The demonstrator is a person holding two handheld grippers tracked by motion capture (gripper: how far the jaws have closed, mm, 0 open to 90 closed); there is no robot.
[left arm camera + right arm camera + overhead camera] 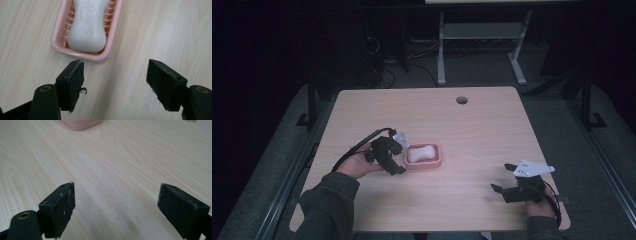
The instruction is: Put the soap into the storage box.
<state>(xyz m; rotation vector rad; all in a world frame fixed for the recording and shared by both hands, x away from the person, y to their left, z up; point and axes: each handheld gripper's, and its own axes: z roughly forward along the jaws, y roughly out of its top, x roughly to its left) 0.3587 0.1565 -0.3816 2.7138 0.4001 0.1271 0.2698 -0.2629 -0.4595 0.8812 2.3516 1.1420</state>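
Note:
A white bar of soap [420, 152] [87, 28] lies in a pink slotted soap dish [438, 161] [58, 43] near the middle of the wooden table [462, 135]. My left gripper [398, 156] [115, 82] hovers just left of the dish, open, with its jaws short of the dish's near end and nothing between them. My right gripper [503, 179] [116, 207] stands open above bare table near the front right corner, well apart from the dish. A corner of the dish [81, 124] shows at the top of the right gripper view.
A round cable hole [461, 100] sits near the table's far edge. Beyond the table stand a white desk frame [482, 45] and cables on the dark floor. Bare wood lies between the dish and the right gripper.

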